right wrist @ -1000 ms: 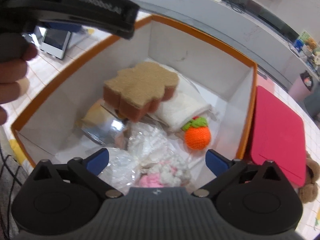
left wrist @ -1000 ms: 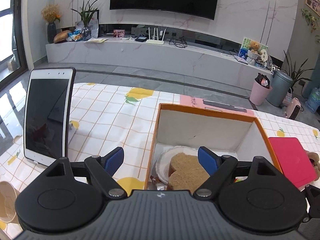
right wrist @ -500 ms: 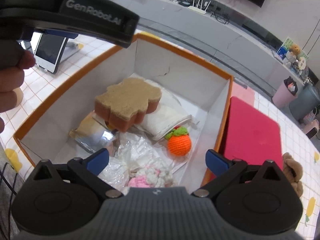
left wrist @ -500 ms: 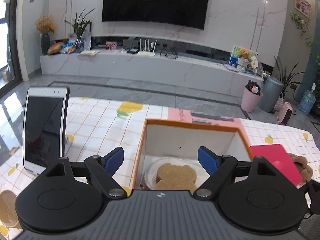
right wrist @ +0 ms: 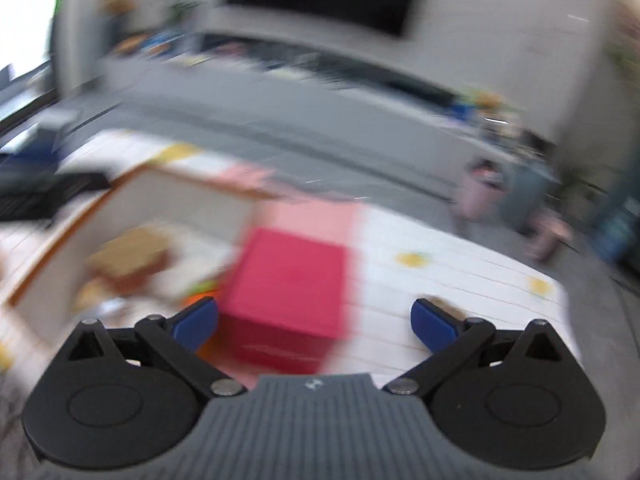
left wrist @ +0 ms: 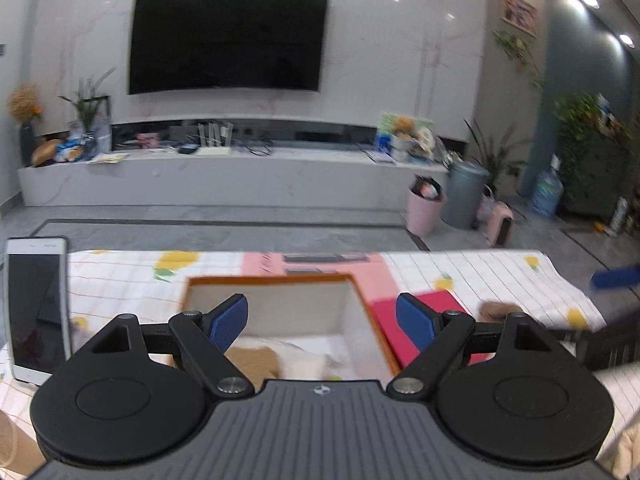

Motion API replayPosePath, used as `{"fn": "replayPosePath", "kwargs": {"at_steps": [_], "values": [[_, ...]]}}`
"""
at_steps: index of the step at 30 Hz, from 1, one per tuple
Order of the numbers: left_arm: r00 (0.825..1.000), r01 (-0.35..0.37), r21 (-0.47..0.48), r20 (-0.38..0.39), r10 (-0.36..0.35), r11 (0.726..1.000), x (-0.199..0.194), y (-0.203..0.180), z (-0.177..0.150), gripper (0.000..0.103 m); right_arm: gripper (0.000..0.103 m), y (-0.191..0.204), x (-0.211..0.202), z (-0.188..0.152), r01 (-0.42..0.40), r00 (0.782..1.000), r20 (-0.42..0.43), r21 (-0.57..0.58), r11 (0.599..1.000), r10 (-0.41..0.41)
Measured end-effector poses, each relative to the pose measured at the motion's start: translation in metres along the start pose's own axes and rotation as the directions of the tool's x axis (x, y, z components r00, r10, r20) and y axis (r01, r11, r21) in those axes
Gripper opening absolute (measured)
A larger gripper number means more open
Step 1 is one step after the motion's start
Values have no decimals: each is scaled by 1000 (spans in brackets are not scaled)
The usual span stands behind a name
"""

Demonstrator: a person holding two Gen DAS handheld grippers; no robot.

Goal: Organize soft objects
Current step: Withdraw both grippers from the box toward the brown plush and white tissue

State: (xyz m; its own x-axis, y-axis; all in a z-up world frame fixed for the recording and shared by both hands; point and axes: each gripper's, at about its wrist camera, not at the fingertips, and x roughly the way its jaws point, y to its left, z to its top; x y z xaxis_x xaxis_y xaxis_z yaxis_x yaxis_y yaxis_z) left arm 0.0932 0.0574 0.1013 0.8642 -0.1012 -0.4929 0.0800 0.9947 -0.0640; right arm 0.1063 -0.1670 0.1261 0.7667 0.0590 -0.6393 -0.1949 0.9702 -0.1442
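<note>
Left hand-held gripper (left wrist: pixel 322 322): jaws spread wide, nothing between the blue pads; it hangs above the near edge of the box, looking across the room.
Right hand-held gripper (right wrist: pixel 314 322): jaws wide apart and empty, raised over the surface with the red lid under the gap; this view is heavily blurred.
Box (left wrist: pixel 272 280): orange rim, white inner walls, open at the top, standing on the surface between the tablet and the red lid.
Soft objects: a tan sponge-like piece (left wrist: pixel 254 360) lies in the box beside a white cloth (left wrist: pixel 304 362); in the right wrist view the tan piece (right wrist: pixel 128 254) shows as a smear, with a bit of orange (right wrist: pixel 196 300) at the box's right wall, too blurred to name.
Red lid (right wrist: pixel 290 280): flat on the surface, just beside the box's right side.
Brown plush (left wrist: pixel 498 309): on the surface to the right of the red lid, outside the box.
Tablet (left wrist: pixel 36 308): propped upright at the left edge, screen dark.
Surface (left wrist: pixel 460 276): checked cloth with yellow fruit prints.
</note>
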Motion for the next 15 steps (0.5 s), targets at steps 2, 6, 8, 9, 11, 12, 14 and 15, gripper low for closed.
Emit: {"fn": "replayPosePath", "kwargs": {"at_steps": [2, 6, 8, 9, 11, 12, 14, 15], "values": [[1000, 11, 6, -23, -11, 1000, 6, -13, -7, 98, 100, -33, 8, -12, 31, 999, -32, 112, 993, -28], [995, 67, 30, -72, -65, 997, 19, -39, -22, 98, 101, -85, 38, -40, 42, 991, -137, 267, 963, -5], [992, 89, 103, -98, -79, 991, 25, -56, -29, 98, 100, -100, 60, -53, 50, 981, -195, 313, 948, 13], [991, 99, 143, -103, -85, 985, 27, -64, -33, 98, 100, -107, 70, -60, 26, 976, -212, 334, 942, 48], [990, 108, 197, -112, -87, 975, 31, -79, -40, 98, 98, -124, 94, -72, 1, 954, -275, 399, 917, 119], [989, 116, 203, -119, -93, 972, 33, -84, -43, 98, 96, -130, 104, -79, 15, 938, -319, 421, 907, 133], [982, 151, 186, -137, -127, 971, 35, -91, -46, 98, 90, -134, 119, -92, 45, 908, -397, 415, 909, 136], [977, 175, 174, -149, -150, 969, 37, -93, -48, 98, 90, -134, 126, -97, 58, 892, -431, 409, 911, 137]]}}
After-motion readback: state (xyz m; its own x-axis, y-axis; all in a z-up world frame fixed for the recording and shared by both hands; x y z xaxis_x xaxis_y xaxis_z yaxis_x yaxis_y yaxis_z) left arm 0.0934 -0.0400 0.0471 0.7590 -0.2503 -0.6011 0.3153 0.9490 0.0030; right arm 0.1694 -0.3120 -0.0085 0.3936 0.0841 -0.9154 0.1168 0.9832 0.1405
